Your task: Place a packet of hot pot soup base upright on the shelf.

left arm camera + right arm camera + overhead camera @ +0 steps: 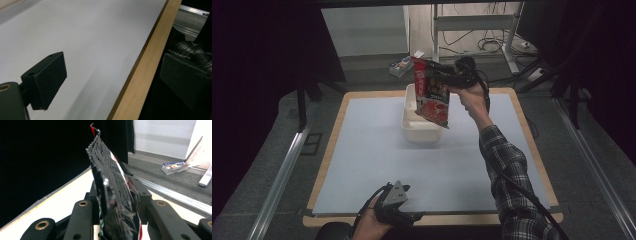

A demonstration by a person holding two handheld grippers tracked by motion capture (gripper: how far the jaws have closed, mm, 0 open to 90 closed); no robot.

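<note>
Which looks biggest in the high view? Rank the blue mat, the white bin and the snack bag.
1. blue mat, largest by far.
2. white bin and snack bag: look alike; the bag is held up nearer the camera, hiding part of the bin, so unranked.

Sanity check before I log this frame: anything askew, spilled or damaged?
Nothing spilled or damaged. The snack bag hangs tilted from the right gripper, held by its top edge above the white bin. The left gripper idles open at the table's near edge.
</note>
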